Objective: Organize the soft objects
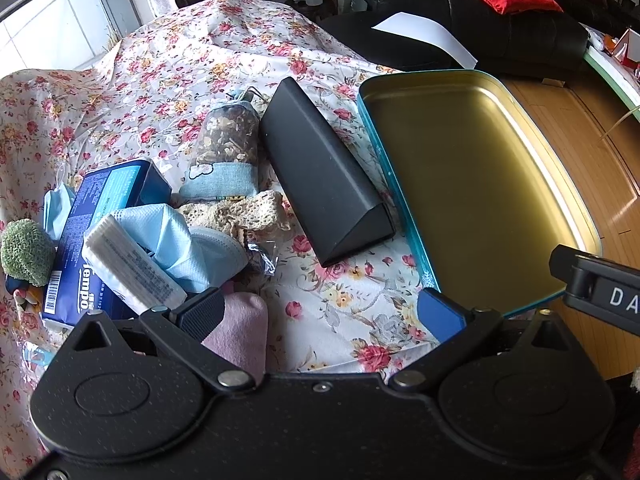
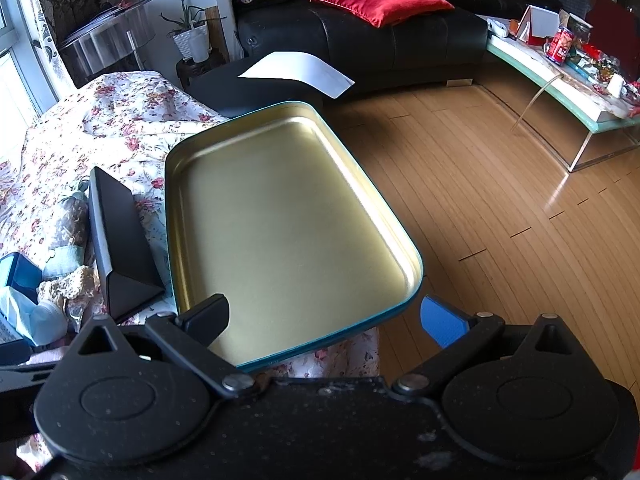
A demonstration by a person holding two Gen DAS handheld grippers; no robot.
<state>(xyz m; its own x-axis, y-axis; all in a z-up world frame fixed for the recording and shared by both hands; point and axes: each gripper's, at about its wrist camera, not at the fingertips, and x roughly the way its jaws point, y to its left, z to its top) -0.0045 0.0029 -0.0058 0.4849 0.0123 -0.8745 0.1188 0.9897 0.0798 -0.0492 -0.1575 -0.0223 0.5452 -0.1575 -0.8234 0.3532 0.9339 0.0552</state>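
Observation:
A pile of soft things lies on the floral cloth (image 1: 168, 64): a pink cloth (image 1: 244, 328), a blue face mask (image 1: 176, 236), a beige lace piece (image 1: 240, 210), a sachet bag of dried petals (image 1: 228, 140) and a green knitted ball (image 1: 26, 250). An empty teal tin tray (image 1: 472, 184) with a gold inside sits to the right; it also shows in the right wrist view (image 2: 280, 220). My left gripper (image 1: 320, 310) is open and empty, its left finger beside the pink cloth. My right gripper (image 2: 324, 320) is open and empty over the tray's near edge.
A black triangular case (image 1: 324, 172) lies between the pile and the tray. A blue Tempo tissue pack (image 1: 92, 232) and a white packet (image 1: 132, 264) lie in the pile. Wooden floor (image 2: 500, 200), a black sofa (image 2: 380, 40) and a glass table (image 2: 568, 80) lie beyond.

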